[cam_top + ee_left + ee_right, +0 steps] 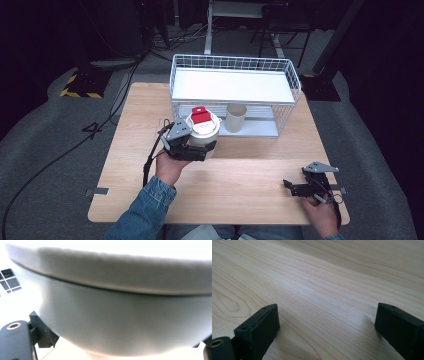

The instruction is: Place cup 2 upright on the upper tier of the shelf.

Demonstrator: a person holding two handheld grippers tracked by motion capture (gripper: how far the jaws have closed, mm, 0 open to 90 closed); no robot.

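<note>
One white tub (204, 131) with red-labelled lid clamped in left gripper (197, 148), just before wire basket (235, 65), beige cup (236, 118) on basket's lower level, right gripper (325, 326) jaws spread, low over table (250, 190).

Left tool (202, 145) clamped mid-table; right tool (295, 187) spread wide, low.

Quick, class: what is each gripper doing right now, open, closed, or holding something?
Left gripper: closed on the white lidded cup, in front of the wire rack.
Right gripper: open, holding nothing, over the bare wooden table.
</note>
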